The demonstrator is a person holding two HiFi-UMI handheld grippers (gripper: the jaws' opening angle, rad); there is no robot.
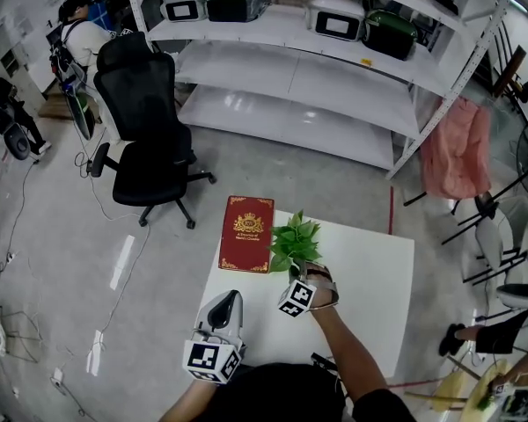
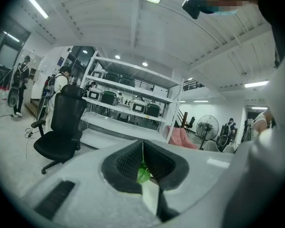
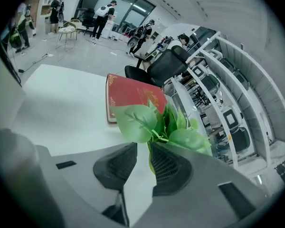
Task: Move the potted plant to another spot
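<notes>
Green leafy potted plant (image 1: 295, 240) is seen over the far part of the white table (image 1: 370, 280), just right of the red hardcover book with gold emblem (image 1: 246, 233). The book's right edge is overlapped by the leaves in the head view. The pot itself is hidden under the foliage and the gripper, so standing or lifted cannot be told.

Right gripper (image 1: 310, 275) is placed at the plant's near side, marker cube (image 1: 295, 299) toward the person. In the right gripper view its jaws are seen slightly apart, with bare table (image 3: 61, 103) visible through the gap. The plant (image 3: 166, 127) is spread directly past the tips of the right gripper (image 3: 142, 148), and a green sliver is laid against the inner face of the right-hand jaw. No firm clamp on it can be confirmed. The book (image 3: 133, 94) is seen flat beyond the leaves.

Left gripper (image 1: 229, 301) is held at the table's near left edge, well apart from the plant. In its own view the jaws of the left gripper (image 2: 142, 148) are pressed together, with nothing held. A bit of green leaf (image 2: 143, 175) is glimpsed below the closed tips.

Beyond the table a black swivel office chair (image 1: 145, 121) is parked on the grey floor. White metal shelving (image 1: 290, 77) loaded with appliances is set behind it. A pink cloth (image 1: 453, 148) is draped at the shelving's right end.
</notes>
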